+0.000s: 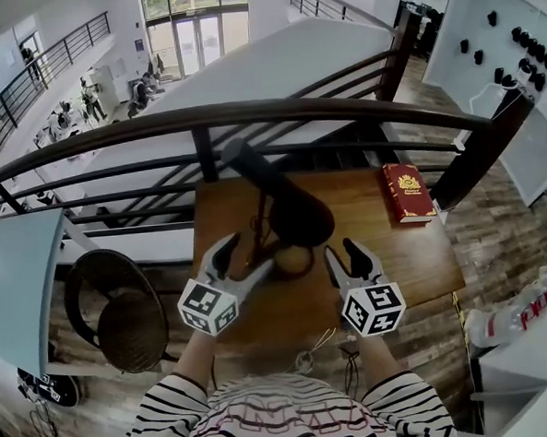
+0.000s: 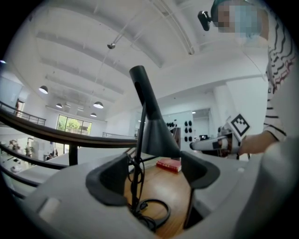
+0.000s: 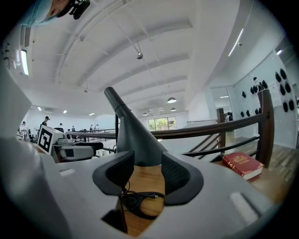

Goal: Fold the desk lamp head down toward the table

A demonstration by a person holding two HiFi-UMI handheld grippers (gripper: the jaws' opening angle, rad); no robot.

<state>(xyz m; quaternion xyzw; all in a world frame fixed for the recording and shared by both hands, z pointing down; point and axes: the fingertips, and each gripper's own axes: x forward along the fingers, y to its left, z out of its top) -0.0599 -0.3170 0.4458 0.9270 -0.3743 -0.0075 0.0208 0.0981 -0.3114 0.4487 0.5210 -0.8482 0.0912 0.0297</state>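
Note:
A dark desk lamp stands on the wooden table [image 1: 402, 274]. Its cone-shaped head [image 1: 291, 207] tilts, narrow end up and back, over a thin stem [image 2: 138, 154] and a base ringed by black cable [image 2: 154, 214]. My left gripper [image 1: 246, 264] is open at the lamp's left, and the stem shows between its pads without either one touching. At the lamp's right my right gripper [image 1: 348, 259] is open too. The lamp head [image 3: 135, 140] lies just beyond its gap [image 3: 148, 175], and nothing is held in it. In the left gripper view the jaws [image 2: 152, 175] stand wide apart.
A red book [image 1: 407, 192] lies on the table's far right corner. A dark curved railing [image 1: 249, 113] runs right behind the table over a drop to a lower floor. A round black chair [image 1: 122, 310] stands at the left. Loose cable [image 1: 310, 357] hangs at the table's front edge.

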